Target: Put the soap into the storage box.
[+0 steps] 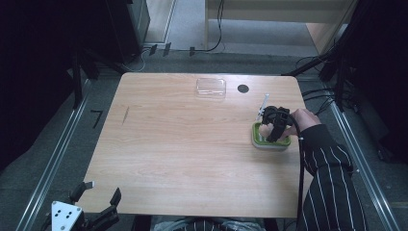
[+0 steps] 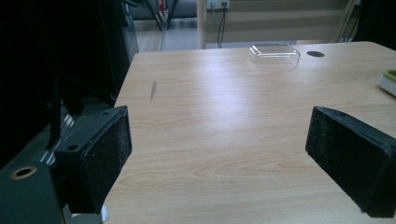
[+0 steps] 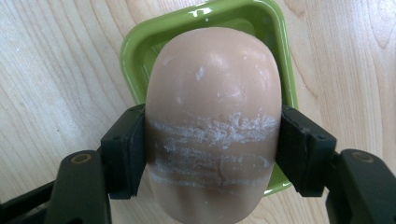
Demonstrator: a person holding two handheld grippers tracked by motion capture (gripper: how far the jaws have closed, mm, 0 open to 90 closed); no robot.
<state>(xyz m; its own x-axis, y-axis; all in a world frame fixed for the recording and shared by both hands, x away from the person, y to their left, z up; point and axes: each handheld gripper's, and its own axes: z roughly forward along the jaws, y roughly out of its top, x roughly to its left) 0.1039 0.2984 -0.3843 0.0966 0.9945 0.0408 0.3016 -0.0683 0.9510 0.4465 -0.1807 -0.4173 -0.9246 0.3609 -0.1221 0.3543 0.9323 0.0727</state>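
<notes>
A pale pink bar of soap, smeared with white scrapes, sits between the two black pads of my right gripper, which is shut on its sides. Under and behind it lies a green soap dish. In the high view the right gripper is over that green dish at the table's right side, held by a hand in a striped sleeve. Whether the soap rests in the dish or hangs just above it, I cannot tell. My left gripper is off the table's near left corner, open with nothing between its pads.
A clear plastic lid or box lies at the table's far edge, with a round black hole just right of it. The wooden table ends in open floor and metal rails on both sides. Cables trail at the far right.
</notes>
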